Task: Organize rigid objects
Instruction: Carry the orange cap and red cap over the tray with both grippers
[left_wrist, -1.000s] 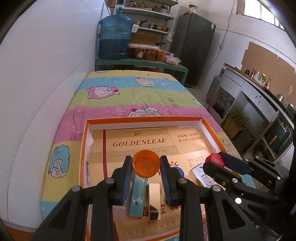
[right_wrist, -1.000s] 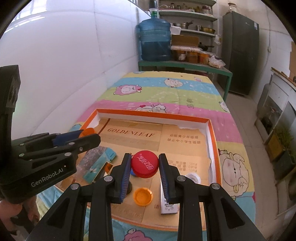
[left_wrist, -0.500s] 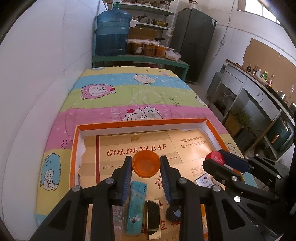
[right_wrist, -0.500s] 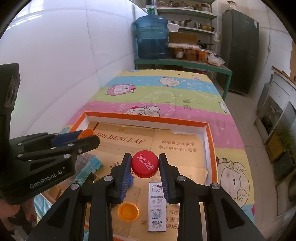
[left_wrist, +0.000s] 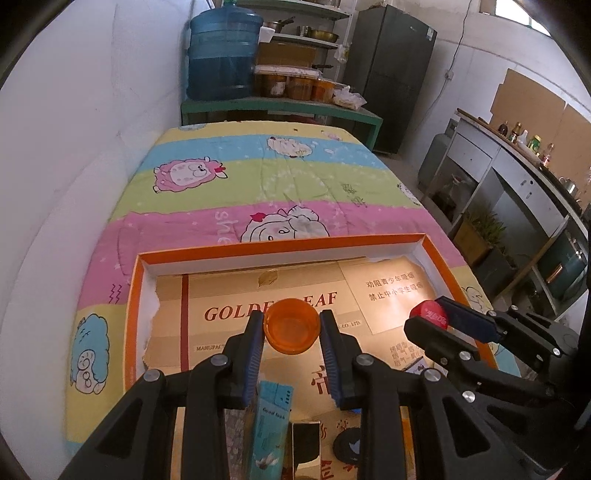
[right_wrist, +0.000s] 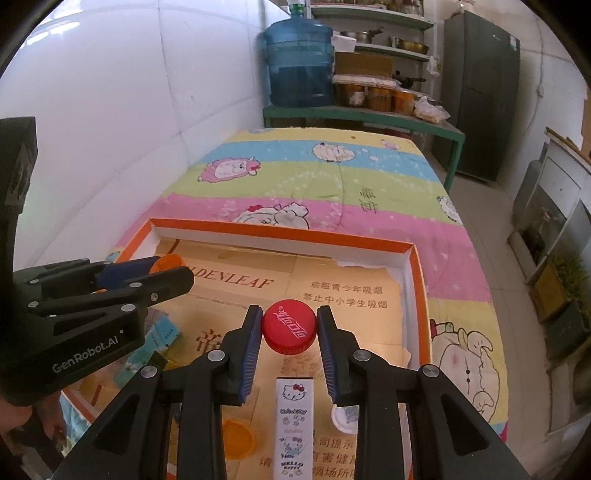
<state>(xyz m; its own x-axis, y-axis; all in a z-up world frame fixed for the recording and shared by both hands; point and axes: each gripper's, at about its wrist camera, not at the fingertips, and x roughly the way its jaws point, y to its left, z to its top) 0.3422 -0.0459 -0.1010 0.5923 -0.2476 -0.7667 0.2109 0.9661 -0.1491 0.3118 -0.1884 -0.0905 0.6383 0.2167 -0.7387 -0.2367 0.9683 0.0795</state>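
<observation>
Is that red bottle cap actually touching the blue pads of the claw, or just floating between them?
Touching. In the right wrist view, the red bottle cap sits pinched between both blue pads of the right gripper, no gap on either side, held above the tray.

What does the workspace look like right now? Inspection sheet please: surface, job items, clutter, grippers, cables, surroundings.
Surface: striped cartoon-sheep blanket with an orange-rimmed tray on it, lined with printed cardboard.
Job's things: orange cap and red cap, both held above the tray; second orange cap, white cap, Hello Kitty box, teal box and gold box lying in the tray.
Clutter: nothing seen.
Grippers: left gripper shut on the orange cap; right gripper shut on the red cap.
Cables: one wall cable.
Surroundings: water jug, shelves, dark fridge, counter with bottles.
</observation>
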